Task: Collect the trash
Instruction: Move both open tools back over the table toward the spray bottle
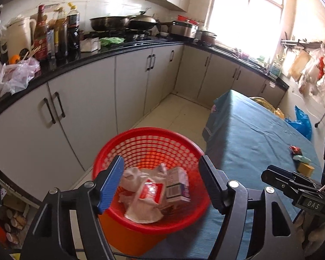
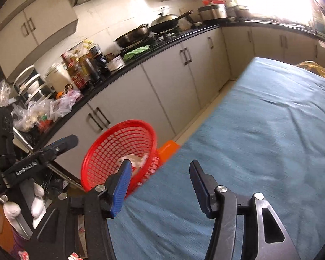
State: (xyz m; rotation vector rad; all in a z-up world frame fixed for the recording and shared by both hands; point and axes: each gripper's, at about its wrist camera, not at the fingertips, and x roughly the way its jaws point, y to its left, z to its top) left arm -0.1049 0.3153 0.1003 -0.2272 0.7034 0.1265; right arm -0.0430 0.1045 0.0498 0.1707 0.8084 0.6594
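Observation:
A red mesh basket (image 1: 140,143) stands on an orange stool beside the blue-covered table (image 1: 255,134). It holds crumpled white paper, a red-and-white wrapper (image 1: 150,192) and a small carton (image 1: 176,184). My left gripper (image 1: 161,171) hovers open and empty right above the basket. A red wrapper (image 1: 295,150), a green packet (image 1: 301,158) and a yellow box (image 1: 306,168) lie on the table's right part. My right gripper (image 2: 160,174) is open and empty over the table's near left edge; the basket (image 2: 110,149) is just left of it.
A black counter (image 1: 110,52) with grey cabinets runs along the left and back, with bottles, pans and plastic bags on it. A blue bag (image 1: 301,122) and a yellow bag lie past the table. The right gripper shows in the left wrist view (image 1: 292,182).

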